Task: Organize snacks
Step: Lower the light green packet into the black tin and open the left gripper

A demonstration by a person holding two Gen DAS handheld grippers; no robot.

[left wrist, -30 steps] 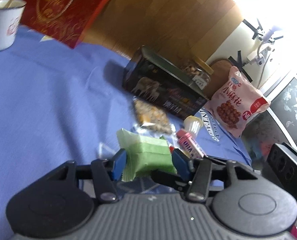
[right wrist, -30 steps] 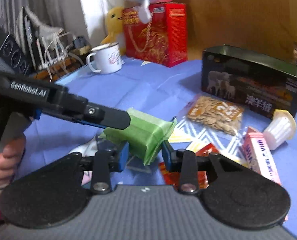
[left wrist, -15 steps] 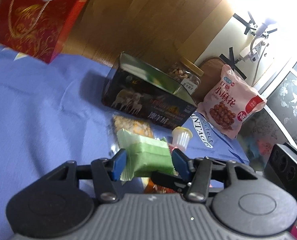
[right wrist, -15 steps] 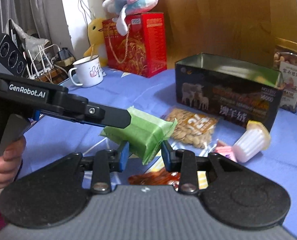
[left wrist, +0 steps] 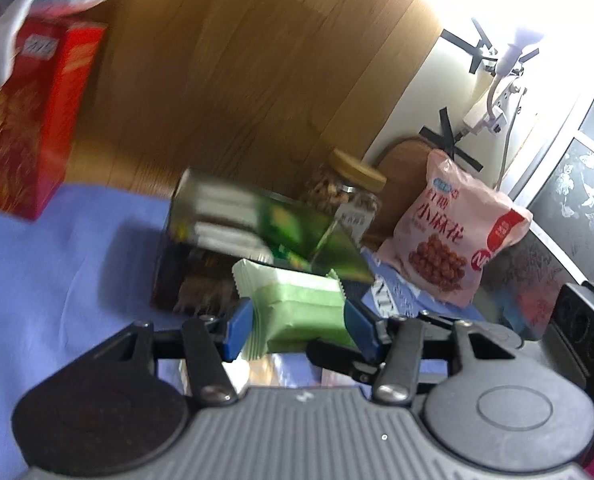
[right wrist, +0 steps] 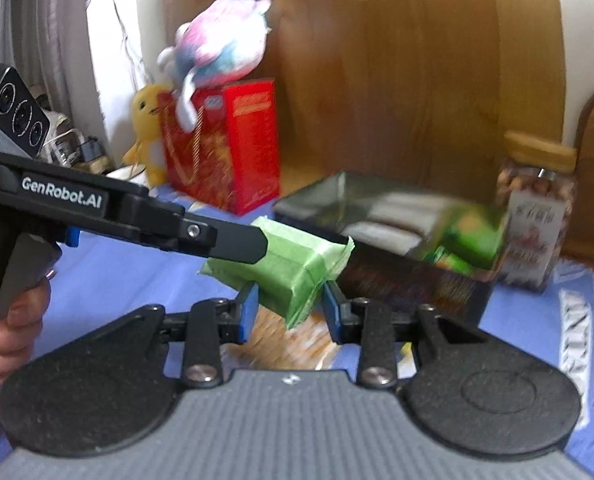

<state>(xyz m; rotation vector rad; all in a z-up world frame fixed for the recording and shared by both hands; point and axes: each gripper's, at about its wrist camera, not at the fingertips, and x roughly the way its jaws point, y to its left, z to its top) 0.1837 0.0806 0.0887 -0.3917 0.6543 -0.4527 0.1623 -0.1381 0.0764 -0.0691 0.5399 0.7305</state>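
The green snack packet (left wrist: 297, 312) hangs in the air just in front of the open dark tin (left wrist: 257, 236), pinched between the blue pads of the left hand-held gripper (left wrist: 299, 330), which is closed on its sides. In the right wrist view the same packet (right wrist: 293, 268) sits between the pads of the right hand-held gripper (right wrist: 289, 312); whether those pads actually press it I cannot tell. The tin's contents are blurred (white and green wrappers, nothing sharper). The packet covers part of the tin's front. The left device reaches in level from the left, a bare hand (right wrist: 5, 328) wrapped round its grip. Behind the tin stand a nut jar (left wrist: 349, 196) and a pink snack bag (left wrist: 453, 236) on the blue tabletop (left wrist: 57, 272).
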